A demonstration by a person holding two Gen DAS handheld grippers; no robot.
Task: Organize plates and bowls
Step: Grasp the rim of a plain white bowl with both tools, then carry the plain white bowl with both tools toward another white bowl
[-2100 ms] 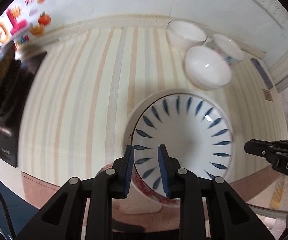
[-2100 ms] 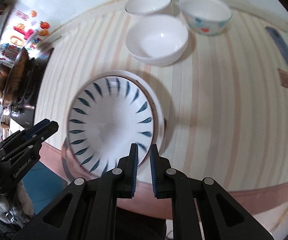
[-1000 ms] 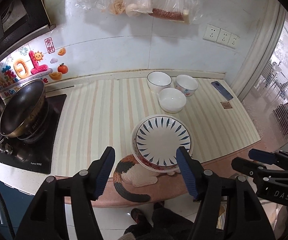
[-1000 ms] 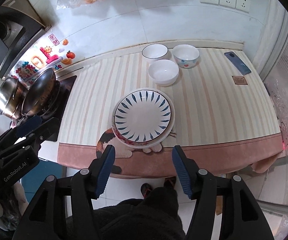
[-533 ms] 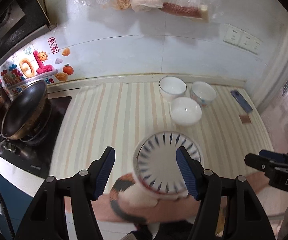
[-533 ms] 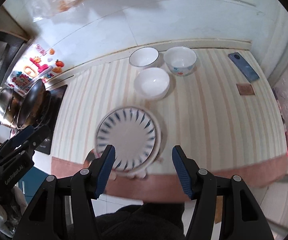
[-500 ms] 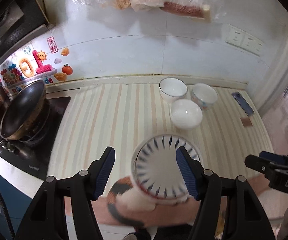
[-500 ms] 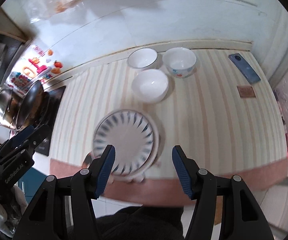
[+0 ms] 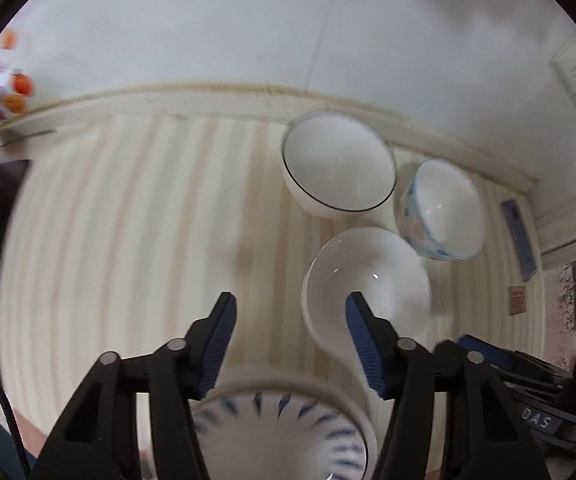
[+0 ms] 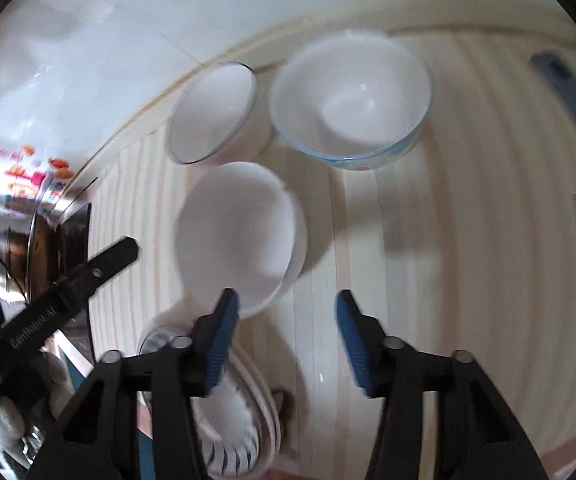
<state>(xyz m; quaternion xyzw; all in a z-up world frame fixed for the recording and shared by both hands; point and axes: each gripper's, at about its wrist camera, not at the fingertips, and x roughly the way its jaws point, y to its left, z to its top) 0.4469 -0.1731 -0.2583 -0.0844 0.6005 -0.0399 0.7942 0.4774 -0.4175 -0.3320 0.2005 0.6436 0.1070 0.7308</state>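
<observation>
Bowls are the step in hand, as I judge it: plates look stacked already, both tools empty and heading for the three bowls at the back. Left wrist view: left gripper (image 9: pixel 290 340) w/ jaws spread wide, pinching nothing, above the striped counter (image 9: pixel 128 220); plain white bowl (image 9: pixel 368 280) sits just past its right finger, black-rimmed bowl (image 9: pixel 338 168) and patterned bowl (image 9: pixel 442 216) behind it near the wall, all close together; blue-leaf plate stack (image 9: pixel 280 432) at the near edge under the jaws. Right wrist view: right gripper (image 10: pixel 284 332) also spread, empty; plain white bowl (image 10: pixel 240 232) just ahead of its left finger, patterned bowl (image 10: pixel 352 104) and black-rimmed bowl (image 10: pixel 212 112) beyond, plate stack (image 10: pixel 244 420) low left. Frames blurred, so rim contact btwn bowls can't be told. Next move prob. needs one jaw pair straddling a bowl rim, closing on the wall, then nesting it in a neighbour.
</observation>
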